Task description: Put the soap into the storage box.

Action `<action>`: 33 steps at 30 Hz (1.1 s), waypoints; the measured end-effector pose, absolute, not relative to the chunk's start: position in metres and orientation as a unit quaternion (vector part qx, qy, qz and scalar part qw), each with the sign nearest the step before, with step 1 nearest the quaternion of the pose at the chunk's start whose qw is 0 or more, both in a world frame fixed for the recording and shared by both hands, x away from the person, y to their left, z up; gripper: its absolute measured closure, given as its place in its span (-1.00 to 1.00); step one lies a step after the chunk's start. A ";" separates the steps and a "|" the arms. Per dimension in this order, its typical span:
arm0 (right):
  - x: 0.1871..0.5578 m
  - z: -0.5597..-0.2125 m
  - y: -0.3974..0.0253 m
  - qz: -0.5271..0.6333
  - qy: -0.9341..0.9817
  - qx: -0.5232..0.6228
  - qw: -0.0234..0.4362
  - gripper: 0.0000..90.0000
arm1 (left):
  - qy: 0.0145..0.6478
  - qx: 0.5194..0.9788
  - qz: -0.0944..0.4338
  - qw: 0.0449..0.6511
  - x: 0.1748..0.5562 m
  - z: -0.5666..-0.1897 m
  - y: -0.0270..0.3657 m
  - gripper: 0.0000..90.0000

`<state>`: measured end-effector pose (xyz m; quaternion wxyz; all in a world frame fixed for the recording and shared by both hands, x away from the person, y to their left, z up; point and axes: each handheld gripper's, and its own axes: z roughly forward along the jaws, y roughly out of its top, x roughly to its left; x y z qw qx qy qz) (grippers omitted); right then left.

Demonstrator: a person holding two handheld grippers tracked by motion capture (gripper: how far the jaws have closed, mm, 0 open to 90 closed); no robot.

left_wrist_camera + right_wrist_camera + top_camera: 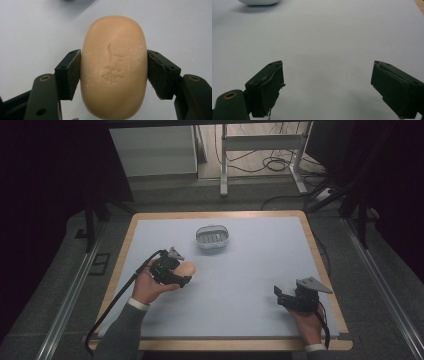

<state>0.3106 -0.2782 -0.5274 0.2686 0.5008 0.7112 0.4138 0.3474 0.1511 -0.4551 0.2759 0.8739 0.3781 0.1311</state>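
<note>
Left gripper [186, 272] is seen in the high view at the left-middle of the table, held in the person's left hand [150, 287], with a peach-coloured oval bar of soap [187, 268] clamped between its jaws. In the left gripper view the soap [113, 67] is pressed on both long sides by the black pads [71, 73], its stamped face turned toward the camera and dusted with pale specks. Pale blue mat [32, 32] is seen behind the bar; whether the bar touches the mat or is lifted off it cannot be told.

Right gripper [280, 296] is held in the right hand [309, 322] near the right front of the table, well apart from the soap. In the right gripper view its jaws are spread wide over bare mat [324, 50], with nothing between them.

A white ribbed soap dish [212, 237] is placed toward the far middle of the mat, beyond the left gripper and apart from it. The mat is bordered by the table's wooden rim [320, 265].
</note>
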 end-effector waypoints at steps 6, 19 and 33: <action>0.311 -0.527 -0.278 0.414 0.711 0.501 0.269 -0.75 | 0.377 0.873 0.131 0.280 0.353 -0.452 0.150 -0.28; 0.311 -0.527 -0.278 0.411 0.712 0.501 0.270 -0.75 | 0.384 0.870 0.127 0.281 0.365 -0.451 0.153 -0.28; 0.311 -0.527 -0.278 0.412 0.712 0.501 0.269 -0.75 | 0.387 0.868 0.119 0.287 0.382 -0.455 0.148 -0.28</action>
